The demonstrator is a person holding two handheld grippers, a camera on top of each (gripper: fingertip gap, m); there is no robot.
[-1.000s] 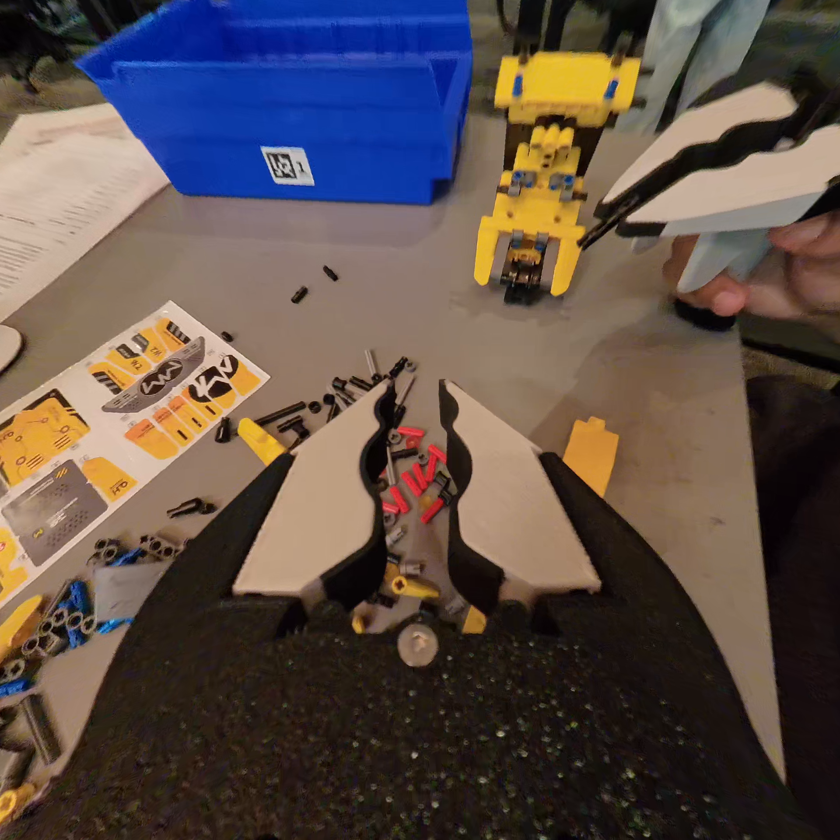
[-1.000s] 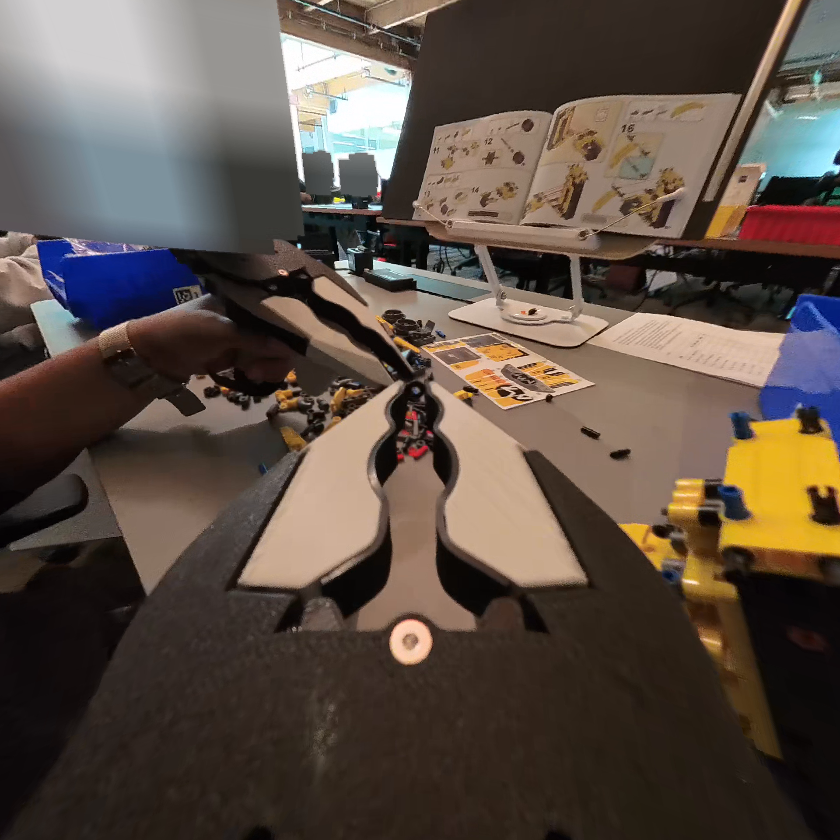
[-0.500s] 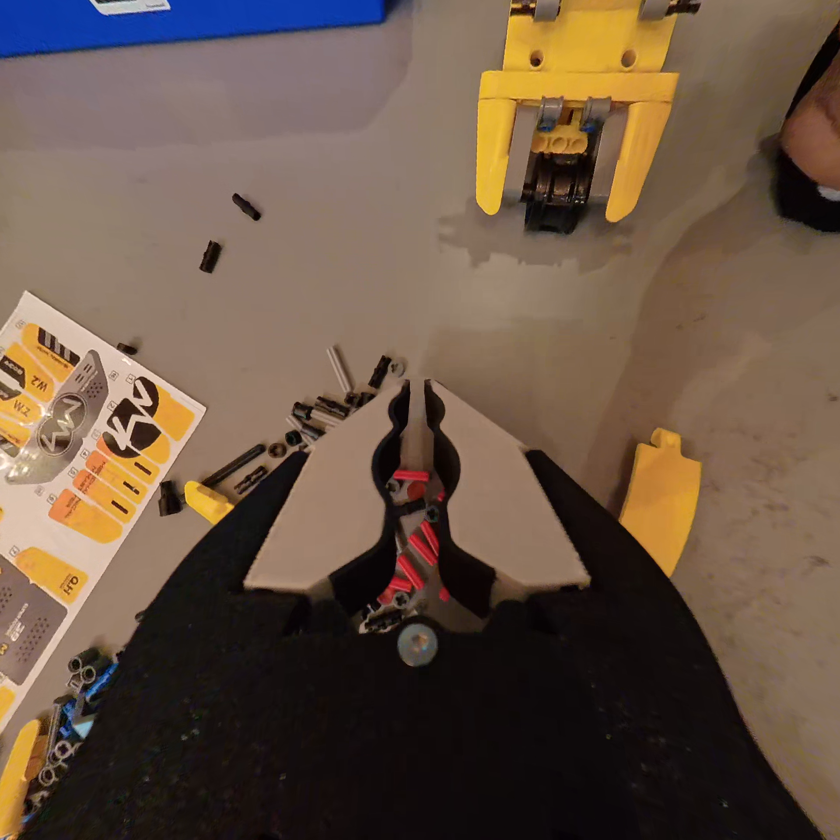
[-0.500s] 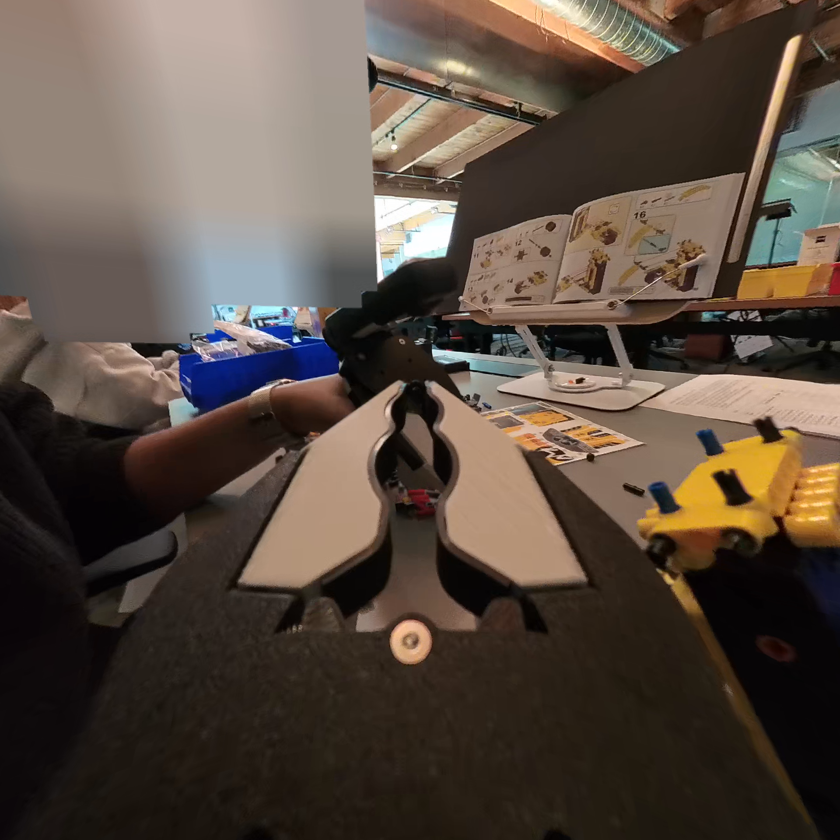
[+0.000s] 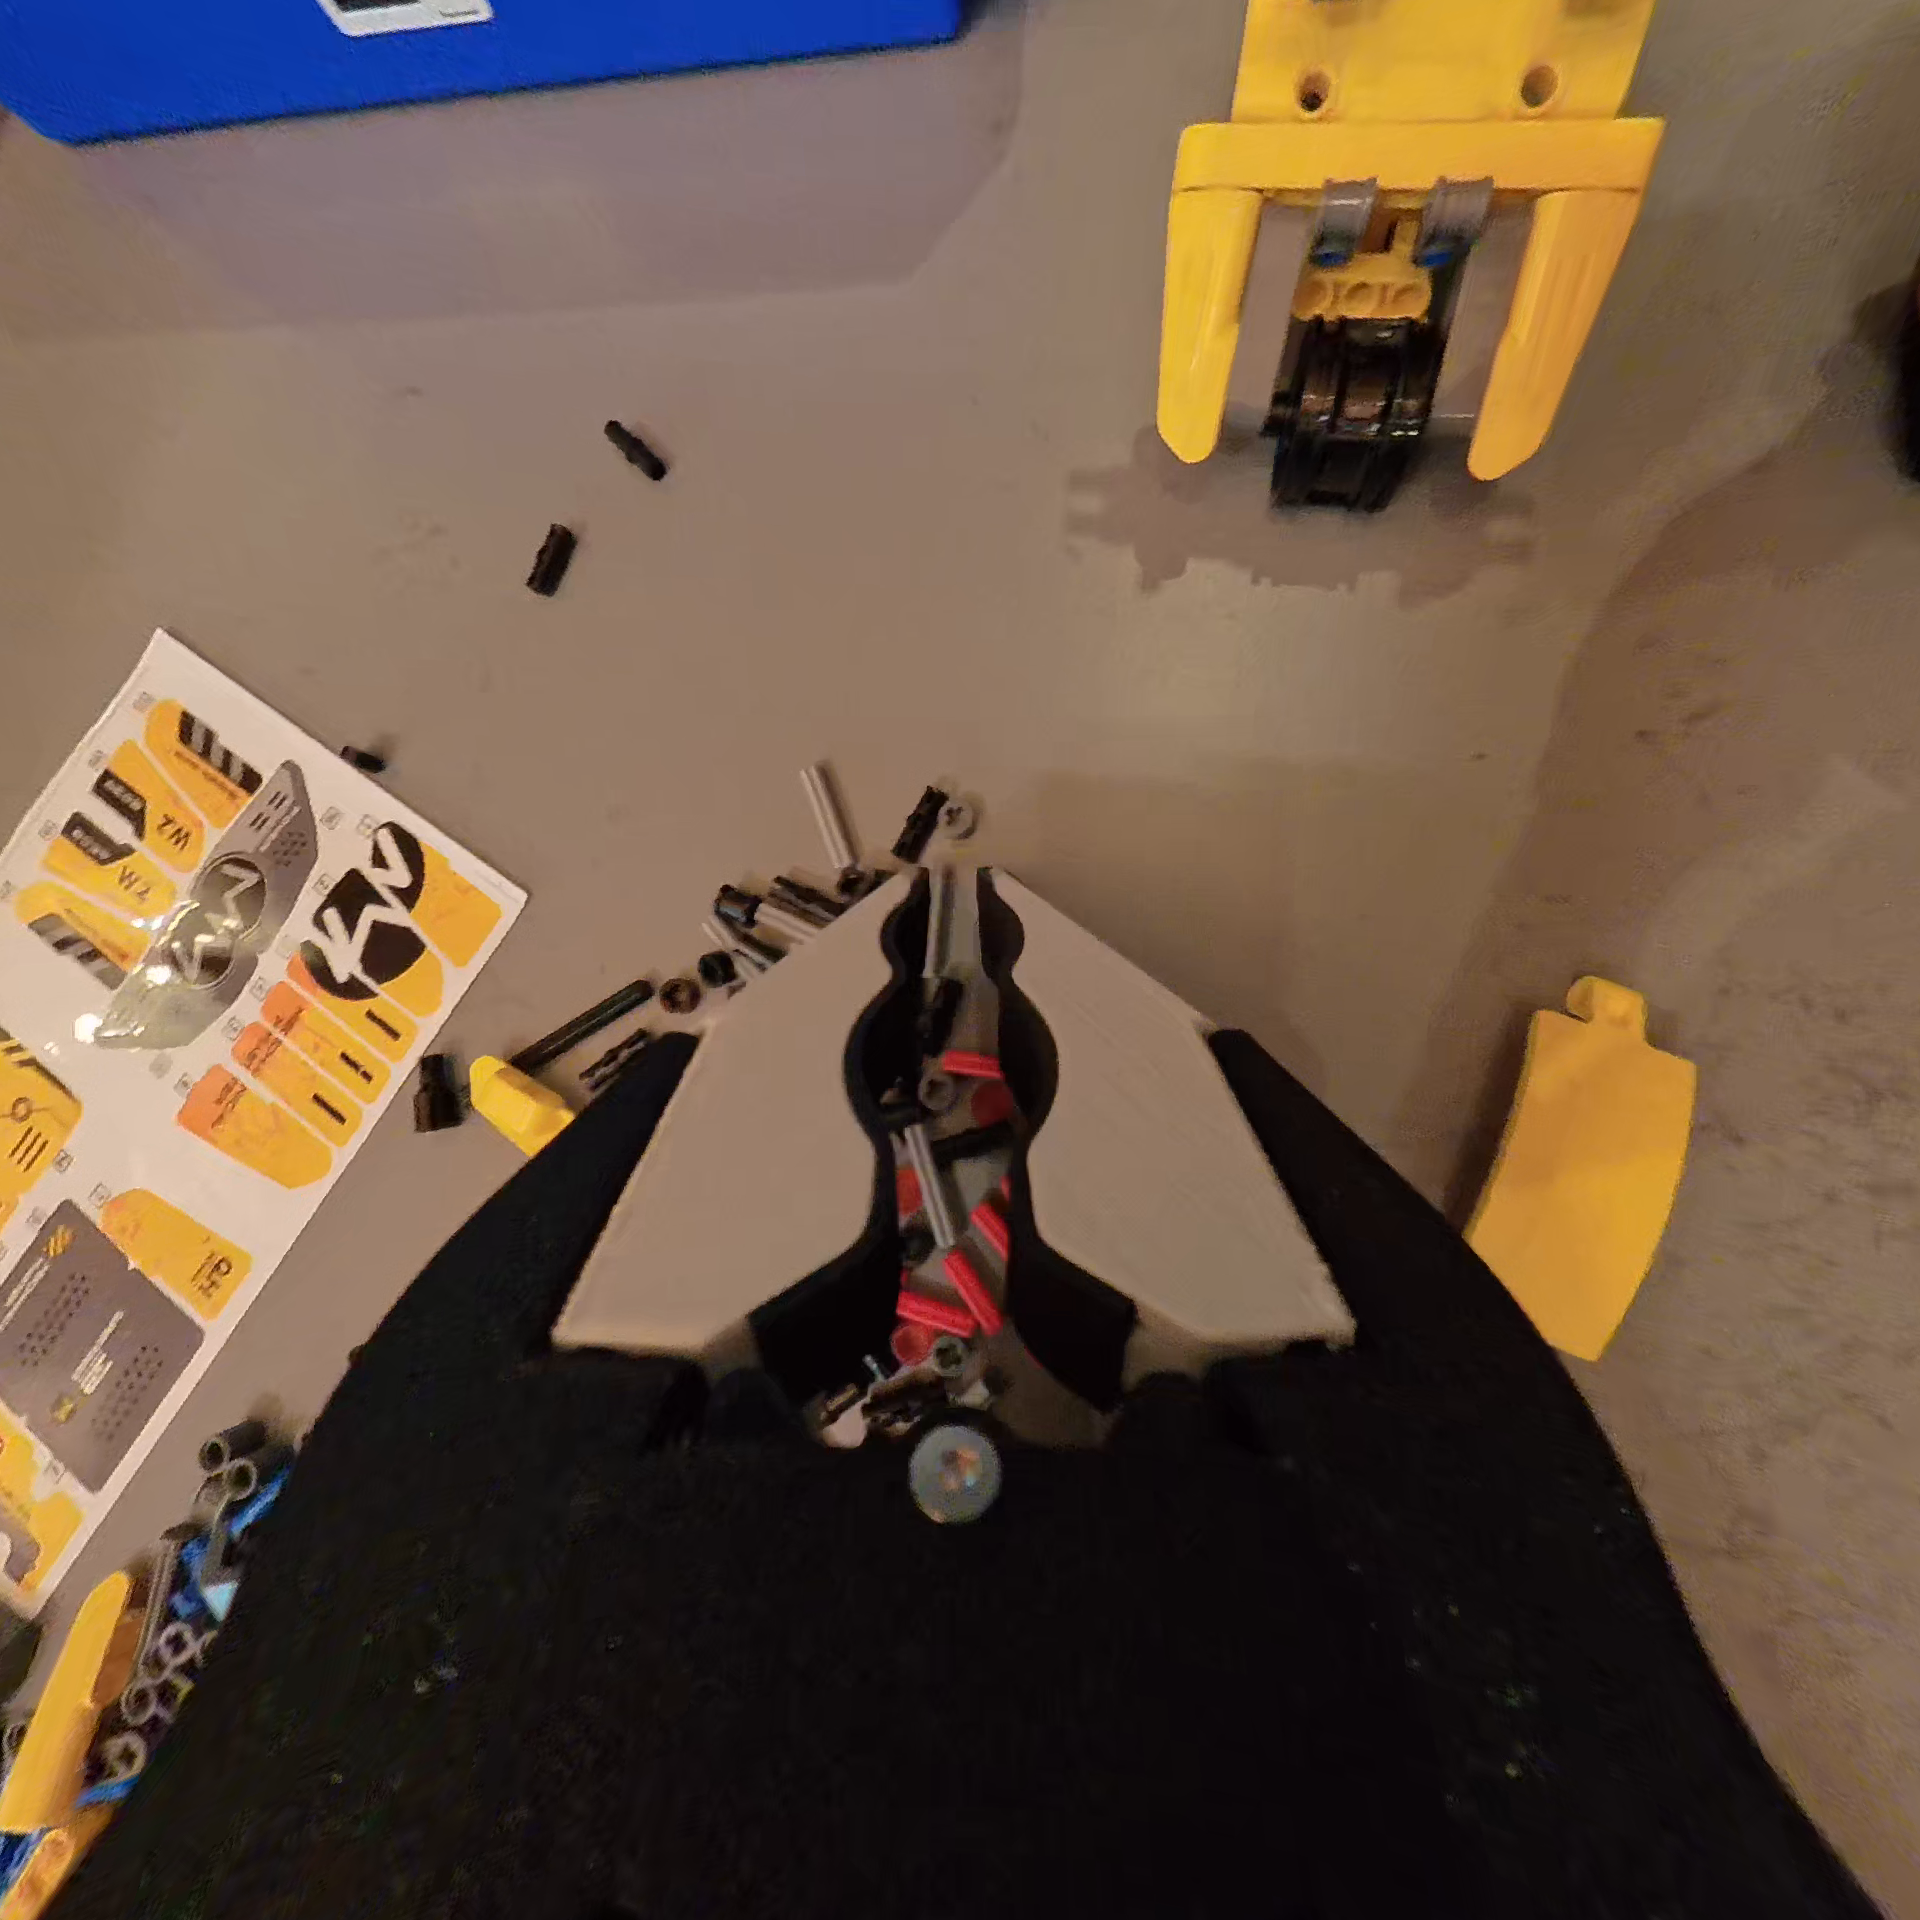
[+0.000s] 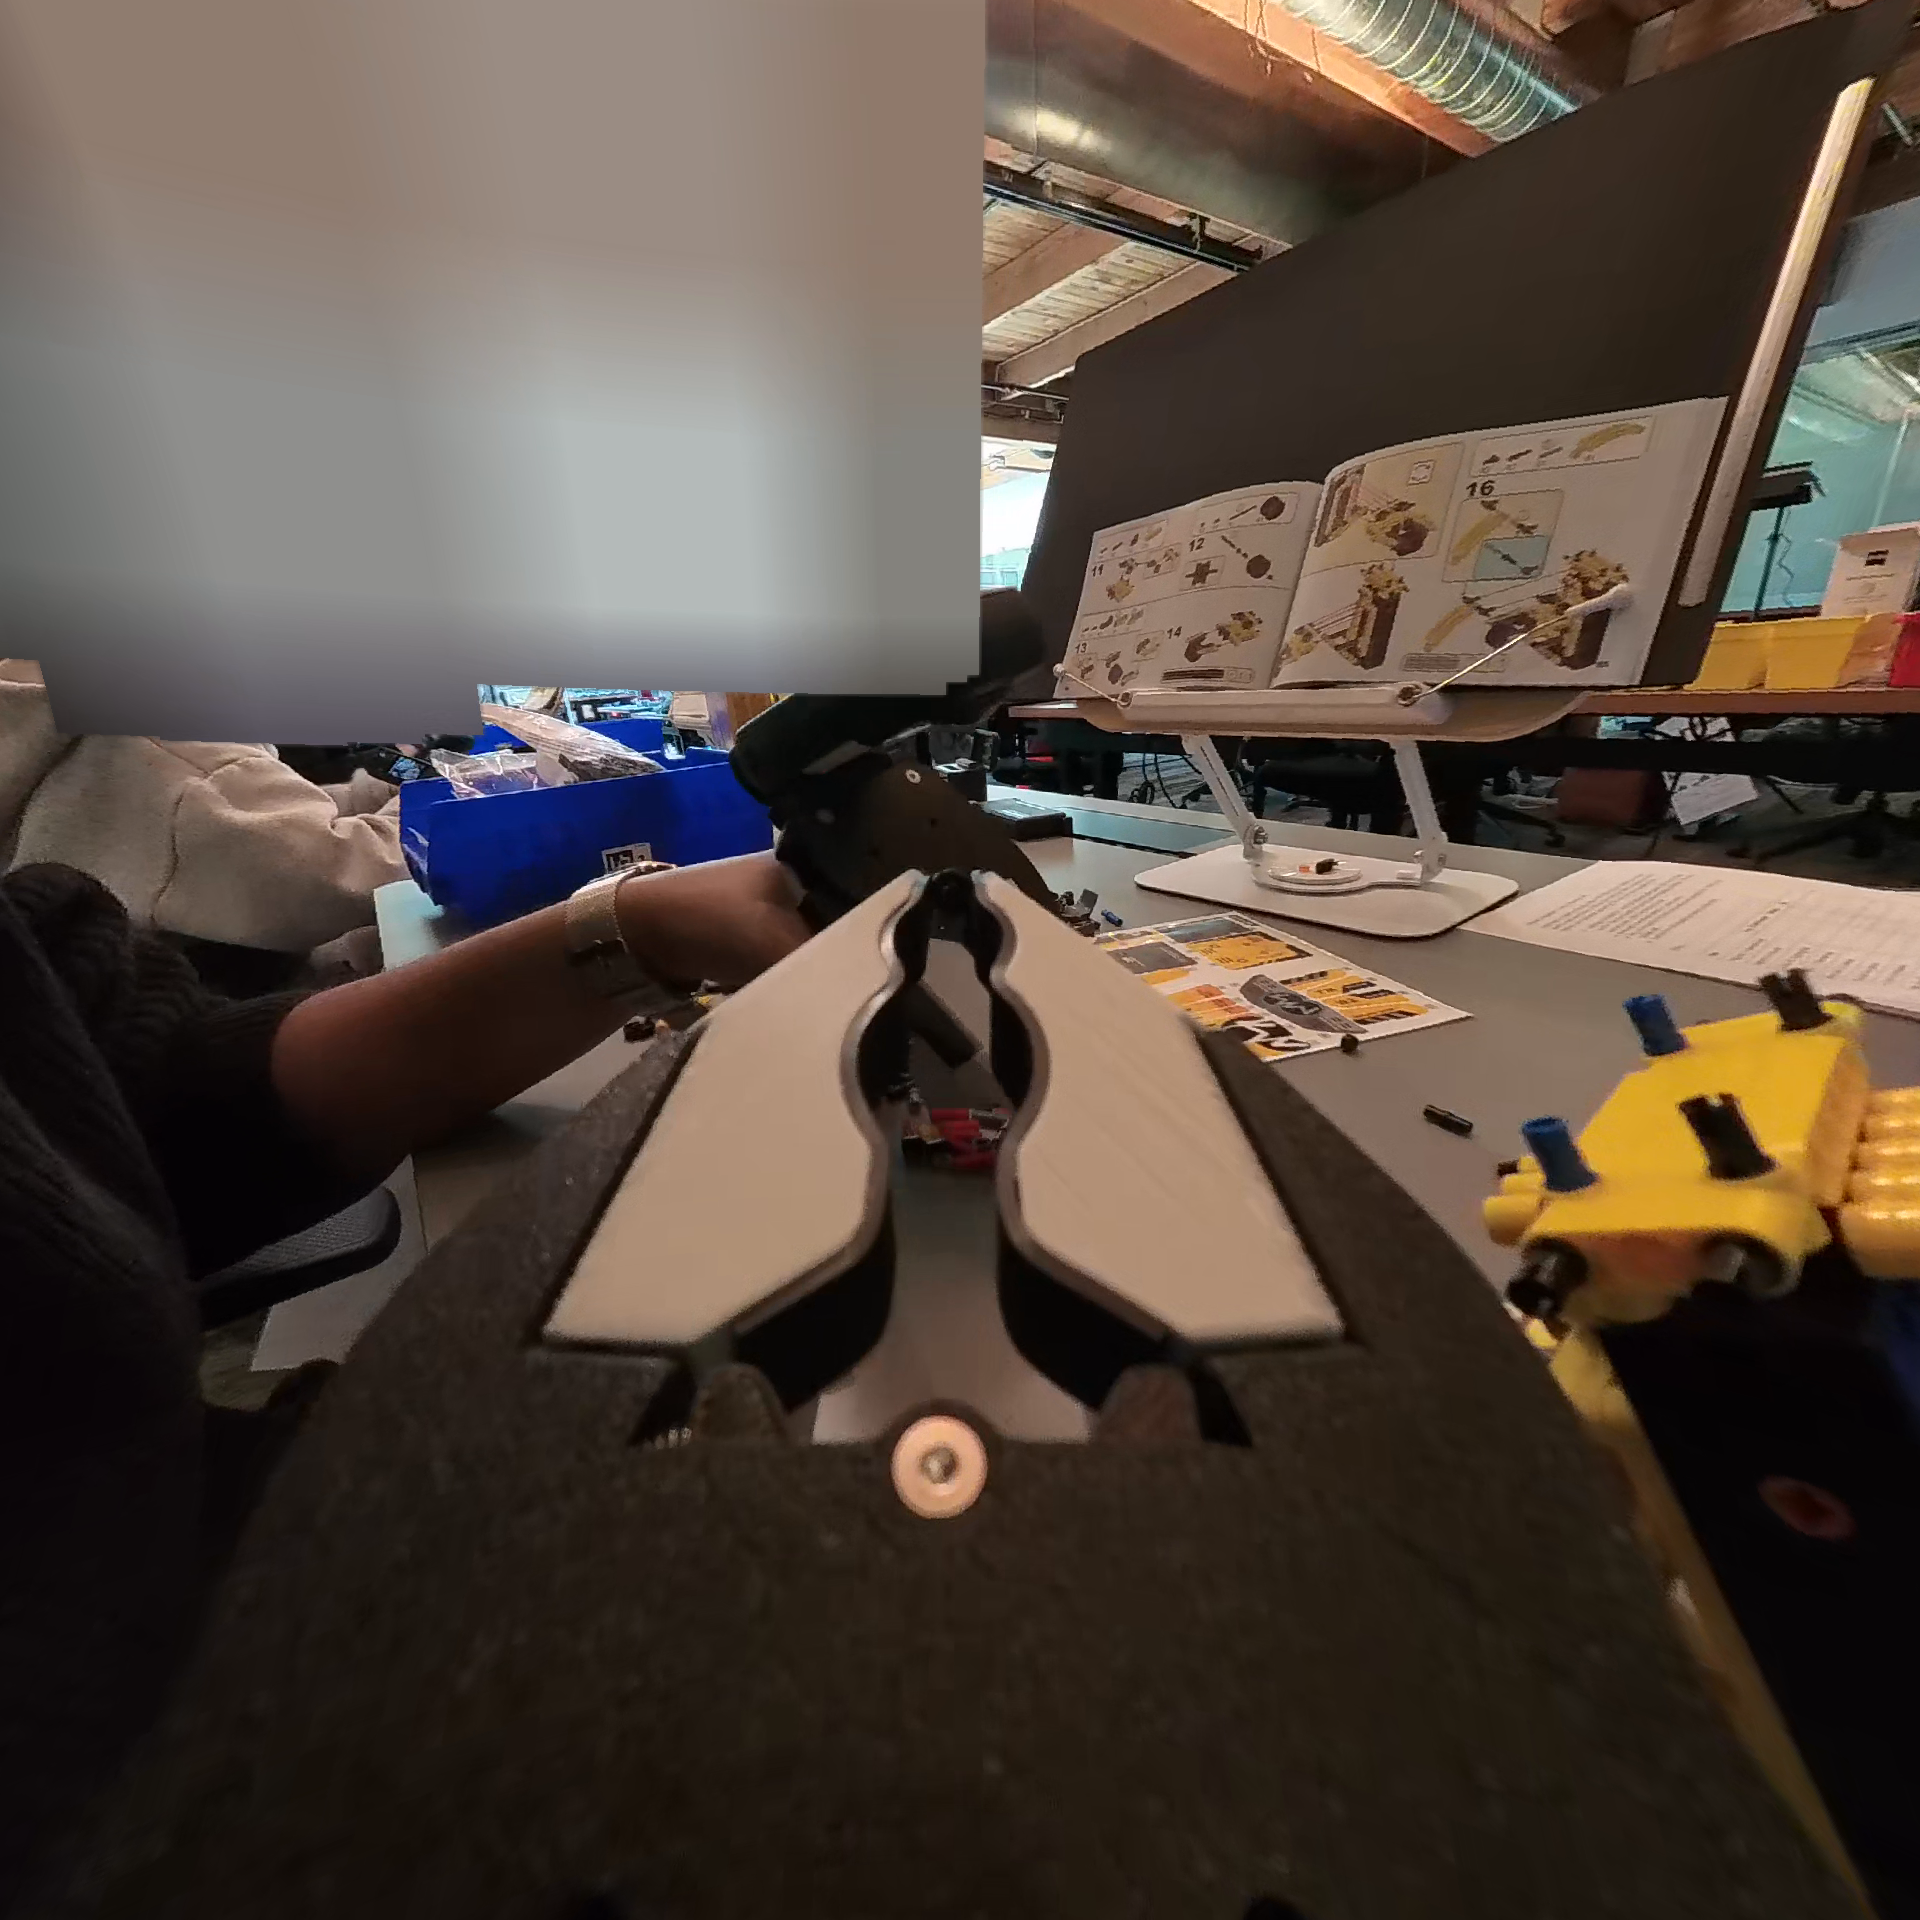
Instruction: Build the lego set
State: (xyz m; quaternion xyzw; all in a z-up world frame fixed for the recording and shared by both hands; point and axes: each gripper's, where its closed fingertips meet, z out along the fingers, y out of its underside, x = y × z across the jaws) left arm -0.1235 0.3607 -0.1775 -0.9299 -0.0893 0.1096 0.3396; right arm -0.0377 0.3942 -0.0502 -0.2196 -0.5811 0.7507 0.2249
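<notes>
1. Left tool [image 5: 948, 883]: tips drawn almost together, apparently clamped on a thin grey axle [image 5: 938, 925] that runs lengthwise in the narrow slit. Hangs low over a heap of red pins [image 5: 940, 1309] and black connectors on the tabletop [image 5: 1039, 644]. Hard to be sure the axle is pinched rather than merely lying beneath.
2. Could lose the axle: smooth, slender, gripped along its length near the very tips, so likely to slide out or swivel under any jolt.
3. Could drag neighbours along: packed close under the tips, so a connector may be snagged or flicked across the tabletop towards the two loose black pins [image 5: 551, 558].
4. Could scatter the heap: sitting directly below the tool's body, so a dip or sideways sweep would push parts onto the sticker sheet [image 5: 208, 987] just to the left.
5. Right tool [image 6: 948, 888]: tips close together with nothing seen between them, held above the tabletop, aimed at the left tool, with the yellow model [image 6: 1683, 1174] just beside it on the right.
6. Could knock the model: standing on end, tall and narrow, so a careless swing may topple it.
7. Could collide tool with tool, given both point at the same heap.
</notes>
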